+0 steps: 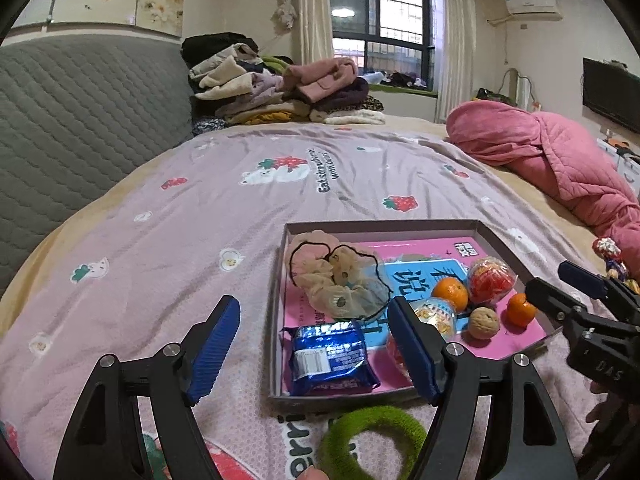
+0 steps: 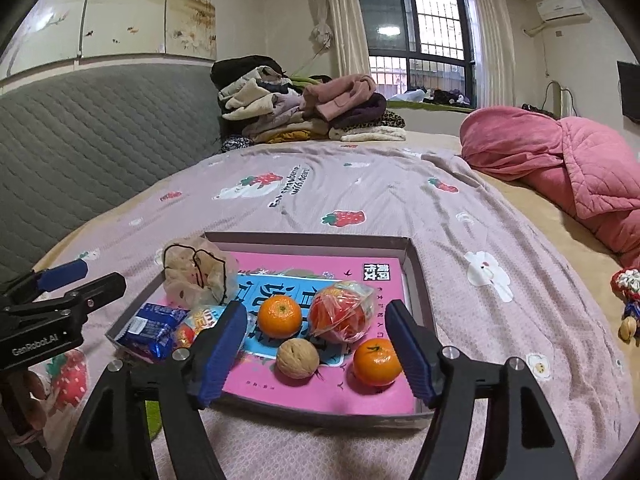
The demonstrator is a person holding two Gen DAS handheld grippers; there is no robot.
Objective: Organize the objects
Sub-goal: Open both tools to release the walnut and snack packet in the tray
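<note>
A shallow grey tray [image 1: 380, 226] lined with a pink book lies on the bedspread. In it are a beige scrunchie [image 1: 336, 276], a blue snack packet [image 1: 330, 354], two oranges [image 2: 279, 316] [image 2: 377, 361], a walnut [image 2: 298, 358] and a red wrapped bag [image 2: 340, 312]. A green hair ring [image 1: 372, 436] lies on the bed just in front of the tray. My left gripper [image 1: 316, 344] hovers open over the tray's near left corner, holding nothing. My right gripper [image 2: 316, 354] is open above the walnut and oranges, its pads touching none of them.
A pile of folded clothes [image 1: 280, 88] sits at the far end of the bed by the grey headboard [image 1: 80, 120]. A pink quilt [image 1: 540, 152] is bunched at the right. A small red trinket [image 2: 628, 292] lies right of the tray.
</note>
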